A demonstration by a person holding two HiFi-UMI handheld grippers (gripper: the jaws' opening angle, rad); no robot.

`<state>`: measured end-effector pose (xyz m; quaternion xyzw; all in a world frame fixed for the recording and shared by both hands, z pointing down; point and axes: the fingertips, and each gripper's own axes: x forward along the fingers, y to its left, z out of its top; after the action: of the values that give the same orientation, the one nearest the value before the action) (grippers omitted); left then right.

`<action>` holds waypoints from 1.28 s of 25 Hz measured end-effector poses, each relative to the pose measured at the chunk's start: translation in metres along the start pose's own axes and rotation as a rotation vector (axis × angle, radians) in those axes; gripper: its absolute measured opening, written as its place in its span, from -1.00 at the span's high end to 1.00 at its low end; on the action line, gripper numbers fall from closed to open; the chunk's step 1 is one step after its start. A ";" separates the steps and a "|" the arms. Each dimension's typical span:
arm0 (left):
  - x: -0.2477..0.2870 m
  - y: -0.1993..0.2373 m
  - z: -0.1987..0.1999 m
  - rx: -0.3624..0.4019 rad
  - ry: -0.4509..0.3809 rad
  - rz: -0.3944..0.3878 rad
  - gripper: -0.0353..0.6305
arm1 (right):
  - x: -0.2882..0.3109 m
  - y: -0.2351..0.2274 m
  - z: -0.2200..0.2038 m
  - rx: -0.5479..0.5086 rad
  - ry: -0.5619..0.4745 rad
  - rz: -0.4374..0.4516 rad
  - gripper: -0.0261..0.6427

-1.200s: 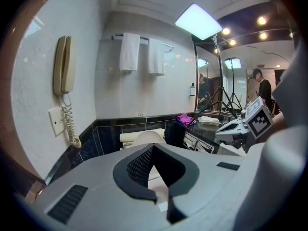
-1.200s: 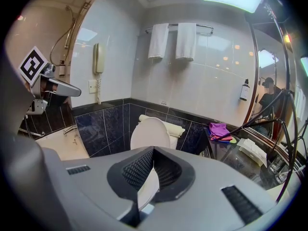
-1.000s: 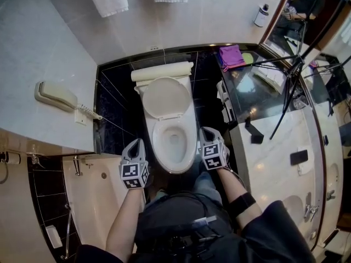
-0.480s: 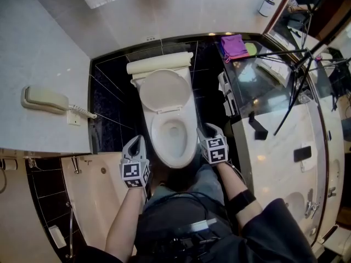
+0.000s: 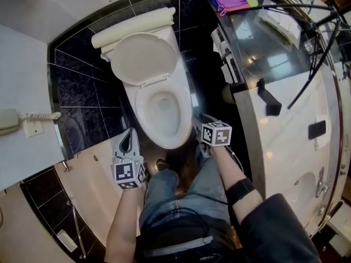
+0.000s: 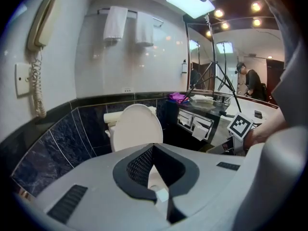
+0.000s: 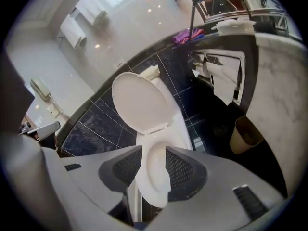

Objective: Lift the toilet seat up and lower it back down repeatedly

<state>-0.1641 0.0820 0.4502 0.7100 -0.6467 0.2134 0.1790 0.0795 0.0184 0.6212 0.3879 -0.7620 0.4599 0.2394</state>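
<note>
Toilet seat up, a gripper on either side of the bowl.
A wall telephone (image 5: 11,120) hangs at far left. The left gripper (image 5: 130,135) sits off the bowl's (image 5: 141,111) left front, its jaws closed to a point with nothing in them. The toilet seat (image 5: 141,59) stands raised against the tank. The right gripper (image 5: 202,124) is just beside the bowl's right front; its jaws have just been opening and hold nothing. A marble counter (image 5: 285,141) runs along the right.

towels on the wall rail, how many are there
2. Left towel and right towel hang side by side on the rail above the toilet, in the left gripper view; no others show.
</note>
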 end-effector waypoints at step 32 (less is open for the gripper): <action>0.082 -0.034 -0.187 0.053 0.078 -0.026 0.89 | 0.176 -0.114 -0.243 0.509 0.118 0.018 0.41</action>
<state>-0.1375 0.1160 0.6525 0.7142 -0.6240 0.2555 0.1880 0.0711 0.1367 0.9192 0.4013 -0.6100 0.6607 0.1741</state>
